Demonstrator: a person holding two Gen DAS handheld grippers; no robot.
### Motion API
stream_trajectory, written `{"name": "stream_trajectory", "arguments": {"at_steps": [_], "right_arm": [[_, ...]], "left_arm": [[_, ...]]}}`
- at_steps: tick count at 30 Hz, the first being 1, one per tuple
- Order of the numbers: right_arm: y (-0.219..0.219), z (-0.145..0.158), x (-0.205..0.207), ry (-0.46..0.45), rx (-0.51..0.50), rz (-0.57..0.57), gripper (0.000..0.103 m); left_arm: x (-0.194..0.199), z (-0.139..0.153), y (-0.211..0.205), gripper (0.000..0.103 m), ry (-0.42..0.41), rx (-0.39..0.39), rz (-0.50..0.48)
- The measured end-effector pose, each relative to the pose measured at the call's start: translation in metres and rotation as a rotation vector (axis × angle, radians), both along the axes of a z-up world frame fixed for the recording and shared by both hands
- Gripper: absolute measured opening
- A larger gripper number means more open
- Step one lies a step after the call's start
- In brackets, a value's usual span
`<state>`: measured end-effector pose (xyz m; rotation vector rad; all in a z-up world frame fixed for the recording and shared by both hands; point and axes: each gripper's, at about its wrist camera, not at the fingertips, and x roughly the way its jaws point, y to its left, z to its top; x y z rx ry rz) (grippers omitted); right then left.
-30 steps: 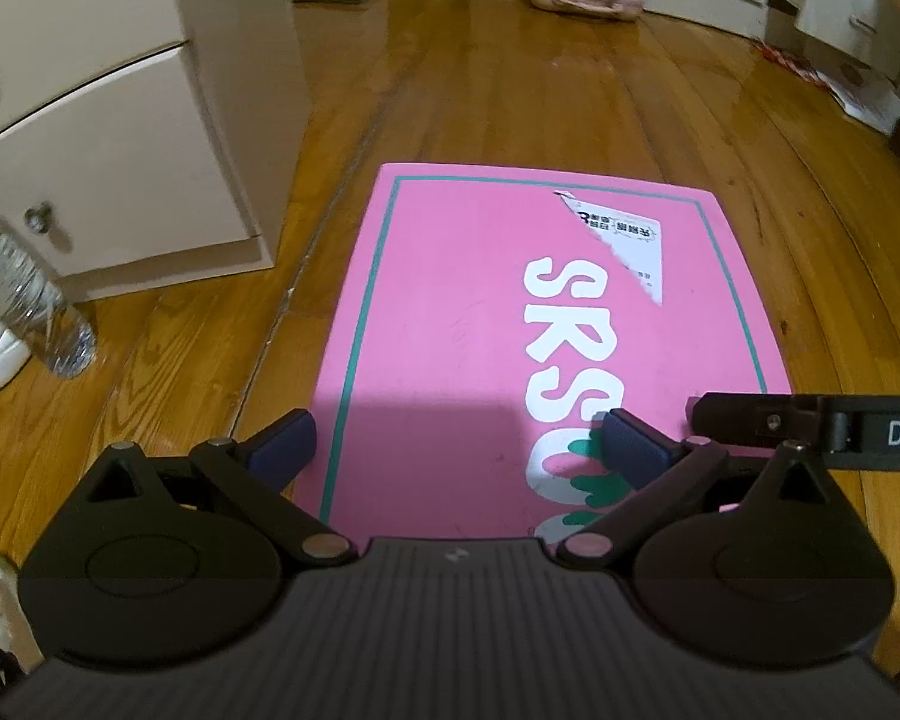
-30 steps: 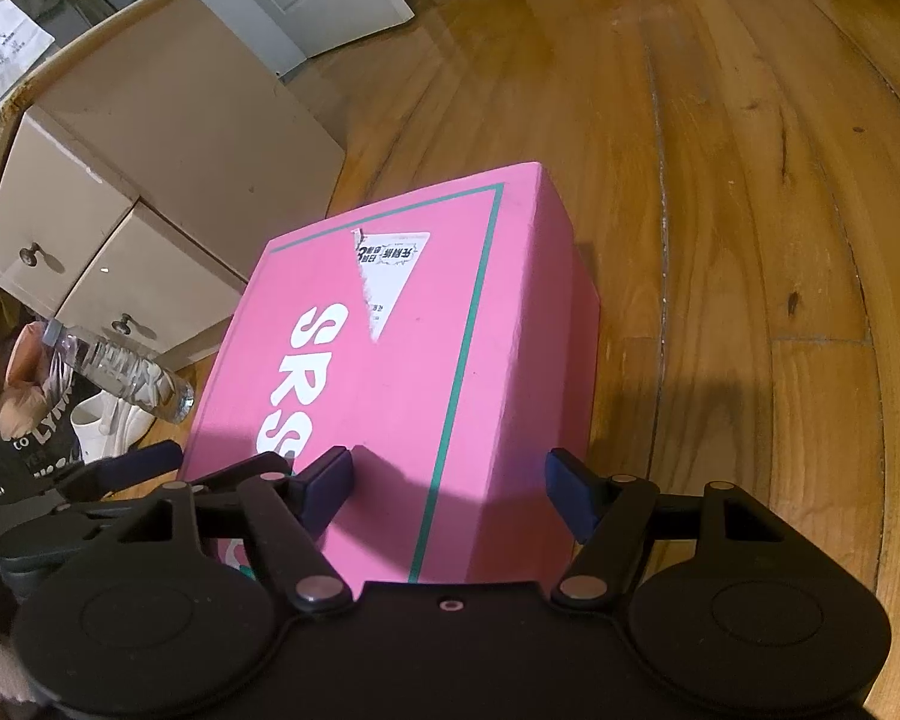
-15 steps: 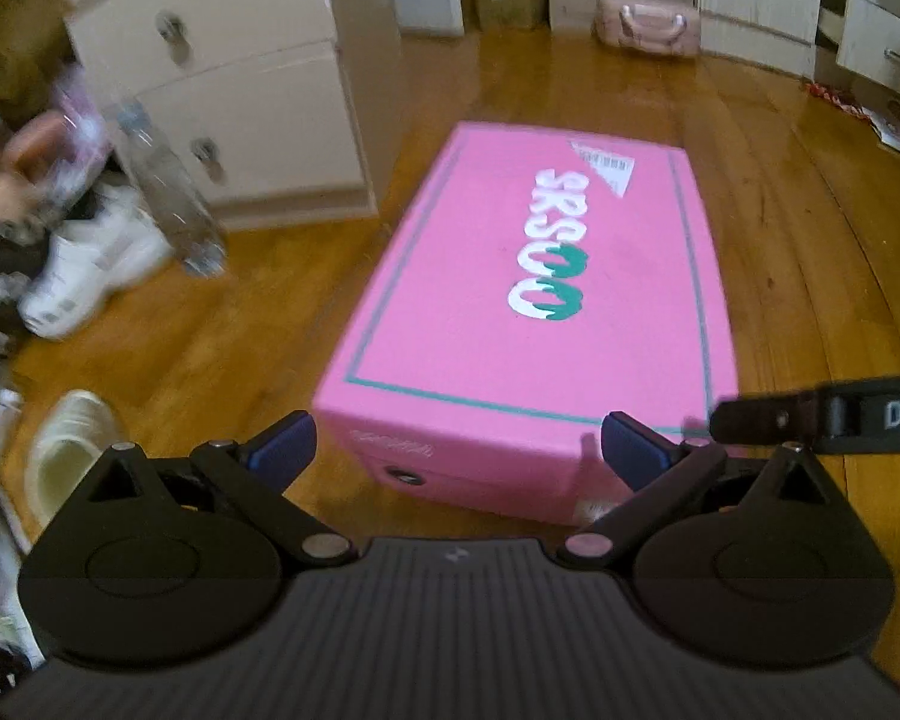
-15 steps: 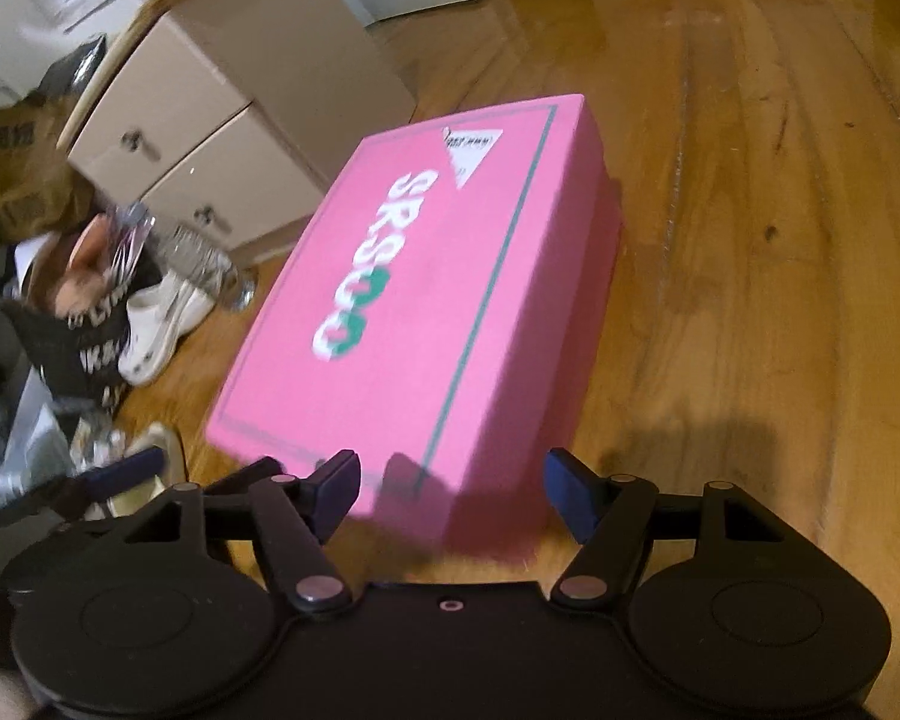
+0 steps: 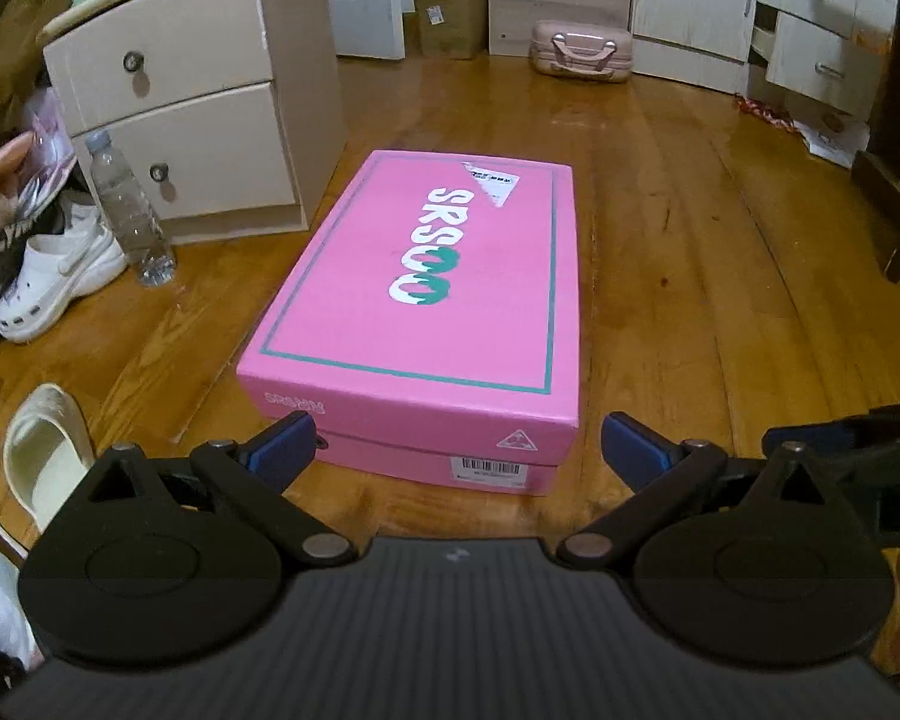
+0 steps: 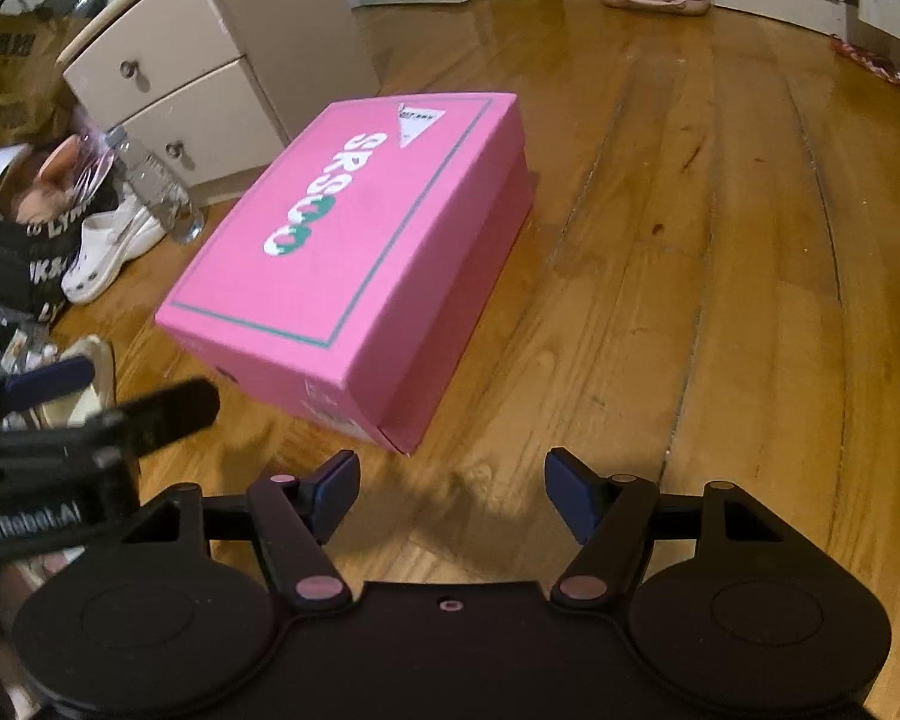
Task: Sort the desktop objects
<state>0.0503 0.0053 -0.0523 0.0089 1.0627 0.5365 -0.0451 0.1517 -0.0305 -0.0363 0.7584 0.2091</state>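
A closed pink shoe box (image 5: pixel 438 294) with white and green lettering lies on the wooden floor; it also shows in the right wrist view (image 6: pixel 354 252). My left gripper (image 5: pixel 459 450) is open and empty, just short of the box's near end. My right gripper (image 6: pixel 450 489) is open and empty, a little back from the box's near right corner. The left gripper shows at the left edge of the right wrist view (image 6: pixel 90 414).
A beige two-drawer cabinet (image 5: pixel 192 90) stands left of the box, with a clear water bottle (image 5: pixel 126 204), white shoes (image 5: pixel 60 270), a cream slipper (image 5: pixel 42 456) and bags beside it. A pink suitcase (image 5: pixel 582 51) and white cabinets (image 5: pixel 750 6) line the far wall.
Both grippers have pulled back and away from the pink box, so the whole box now shows. Both stayed open. The box has not moved.
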Motion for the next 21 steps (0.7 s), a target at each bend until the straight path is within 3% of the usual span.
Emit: {"name": "stream_trajectory", "arguments": {"at_steps": [10, 21], "right_arm": [[0.004, -0.009, -0.006, -0.042, -0.054, 0.095, 0.075], [0.01, -0.019, -0.007, -0.081, -0.088, 0.12, 0.076]], "left_arm": [[0.004, -0.018, 0.009, 0.103, 0.053, -0.054, 0.026], [0.012, -0.021, -0.01, 0.103, 0.073, 0.04, 0.006]]}}
